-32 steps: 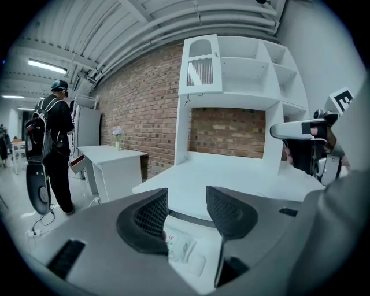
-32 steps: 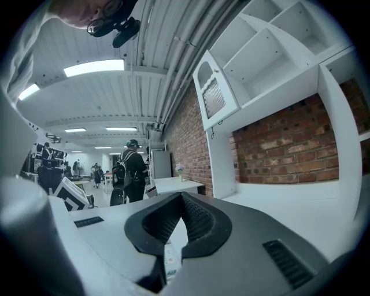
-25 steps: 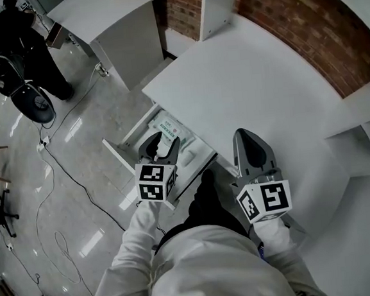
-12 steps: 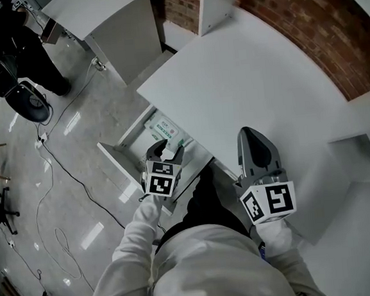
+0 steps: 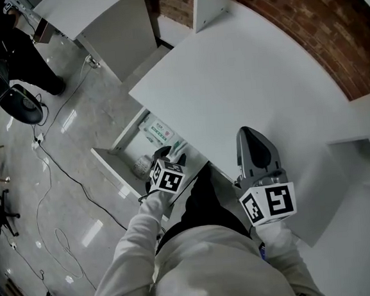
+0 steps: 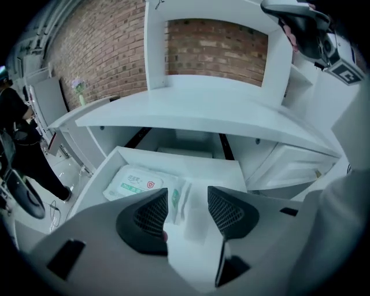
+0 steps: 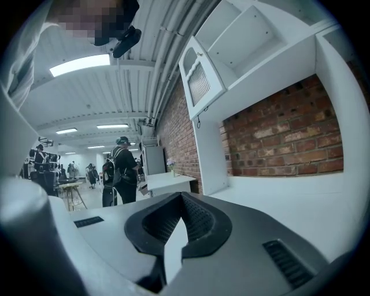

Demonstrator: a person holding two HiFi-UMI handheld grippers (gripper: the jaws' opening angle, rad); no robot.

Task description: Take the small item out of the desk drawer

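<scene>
**Change from a second ago:** left gripper [image 5: 171, 155] has sunk deeper into the drawer [image 6: 185, 157]. In the head view its marker cube now covers most of its jaws. Right gripper [image 7: 181, 199] keeps its place above the desk top [image 5: 249, 74], to the right of the drawer.

**Count:**
- Drawer: one, pulled open.
- Grippers: two.
  - Left: jaws spread wide, clamping nothing.
  - Right: jaw tips closed together, holding nothing.
- Wipes packet [image 6: 134, 183]: one, flat at the drawer's back left.
- Small white packet with a green edge [image 6: 180, 199]: one, on the drawer floor just beside the wipes packet, in line between the left jaws.
</scene>
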